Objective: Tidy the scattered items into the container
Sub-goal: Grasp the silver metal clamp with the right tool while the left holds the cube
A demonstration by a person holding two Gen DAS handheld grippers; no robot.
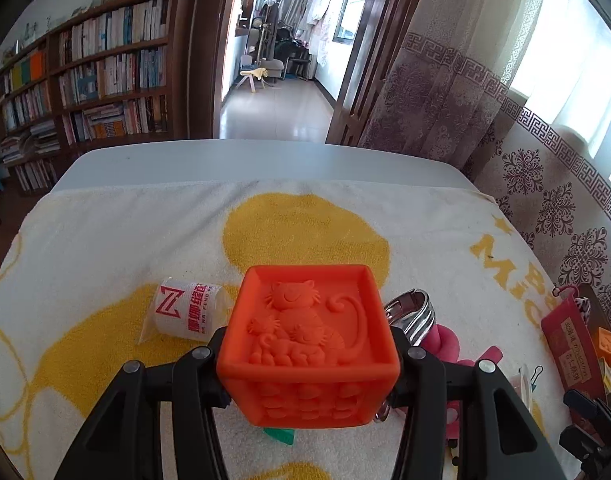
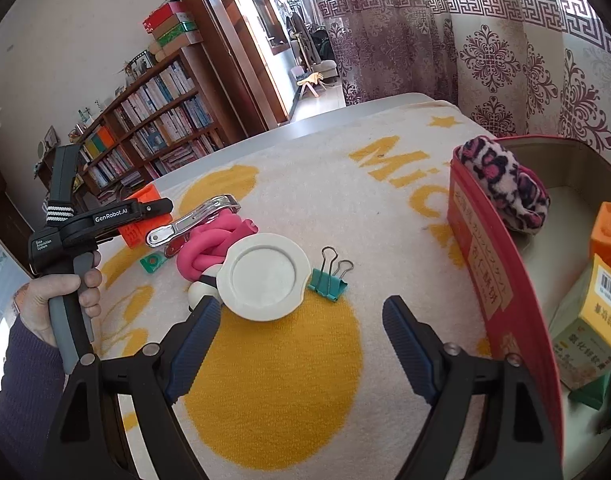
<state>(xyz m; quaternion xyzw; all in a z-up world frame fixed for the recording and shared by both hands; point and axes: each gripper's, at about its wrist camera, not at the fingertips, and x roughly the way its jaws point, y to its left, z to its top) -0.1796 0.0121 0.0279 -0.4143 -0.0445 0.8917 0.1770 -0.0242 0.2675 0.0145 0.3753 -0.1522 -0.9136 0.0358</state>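
Left wrist view: the left tool [image 1: 307, 354] is clamped on an orange block [image 1: 305, 332], one finger pressing each side. The block fills the lower centre of the frame and appears raised clear of the towel [image 1: 105, 232] that covers the worktop [image 1: 265, 156]. The block is roughly cubic, so it has no marked long axis; its tiger-relief face is turned up and toward the camera, and a studded face points at the lower edge of the frame. A small clear packet [image 1: 183, 312] lies on the towel left of the block. A metal clip [image 1: 411, 312] and a pink rope [image 1: 445, 340] show just right of it. The red container [image 1: 573, 348] sits at the far right edge.

Right wrist view: the right tool [image 2: 301, 344] stands with its fingers well apart and nothing between them, hovering over the yellow patch at lower centre. A white lid [image 2: 265, 280] and a green binder clip [image 2: 329, 280] lie just beyond the fingertips. The container's wall [image 2: 485, 264] runs down the right side; a leopard-print cloth [image 2: 505, 184] and boxes already lie inside. A hand [image 2: 61, 296] holds the left tool's handle at the left edge.

Judged step: transport of the gripped block. The next move calls for carrying it rightward over the container's wall, then releasing it above the free floor space.
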